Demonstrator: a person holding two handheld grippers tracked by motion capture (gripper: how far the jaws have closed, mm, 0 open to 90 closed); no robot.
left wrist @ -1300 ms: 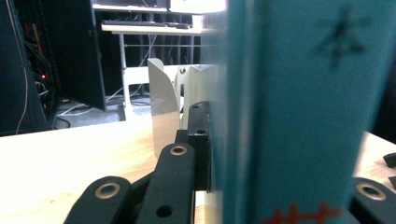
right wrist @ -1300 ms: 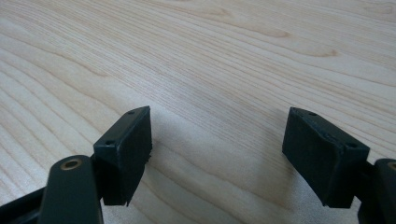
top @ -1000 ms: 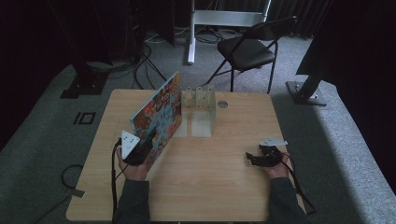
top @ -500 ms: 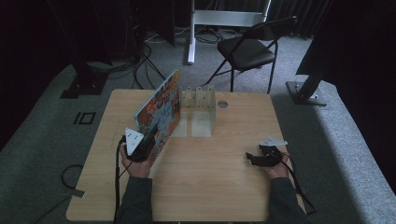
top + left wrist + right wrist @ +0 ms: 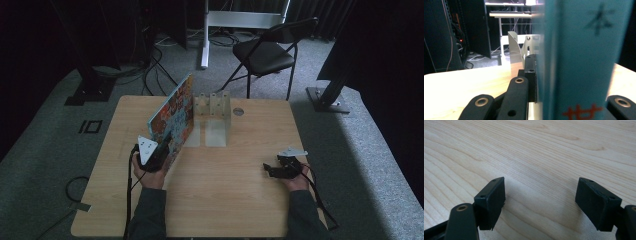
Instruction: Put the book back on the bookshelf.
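Your right tongs (image 5: 274, 169) rest released on the counter (image 5: 235, 200), idle. Your left tongs (image 5: 159, 150) are clenched on the book (image 5: 172, 117), held upright just beside the metal rack (image 5: 212, 106); slotting it in is probably left.

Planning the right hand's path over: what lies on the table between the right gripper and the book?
Nothing: in the high view only bare table separates the right gripper from the book held by the left gripper.
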